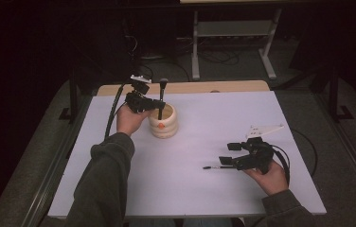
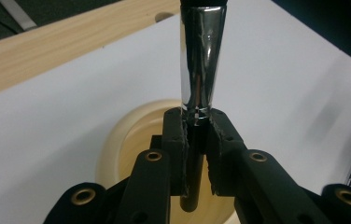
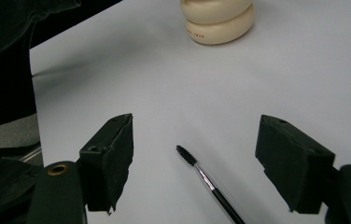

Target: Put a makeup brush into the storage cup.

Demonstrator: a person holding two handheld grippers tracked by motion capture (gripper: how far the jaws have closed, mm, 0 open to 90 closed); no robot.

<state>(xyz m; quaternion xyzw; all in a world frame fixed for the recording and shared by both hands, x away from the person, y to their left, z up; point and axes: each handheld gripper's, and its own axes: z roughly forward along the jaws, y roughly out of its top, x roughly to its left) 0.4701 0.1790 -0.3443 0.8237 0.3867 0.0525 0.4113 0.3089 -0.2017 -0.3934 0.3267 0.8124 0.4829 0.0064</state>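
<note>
The makeup brush [image 2: 200, 65] is standing nearly upright, its long axis vertical, with its lower end hanging inside the mouth of the cream ribbed cup [image 1: 163, 122]. The left hand-held gripper [image 1: 144, 102] is clamping the brush's handle just below the shiny metal collar, its jaws pressing on it from both sides, directly over the cup's opening. The cup is sitting near the far left part of the white worktop [image 1: 200, 189], with open room all around it. Well apart, near the right edge, a thin spoolie brush [image 3: 206, 179] is lying flat, its bristled tip pointing towards the cup. The right hand-held gripper [image 3: 194, 163] is hovering over it, jaws spread wide, gripping nothing.
</note>
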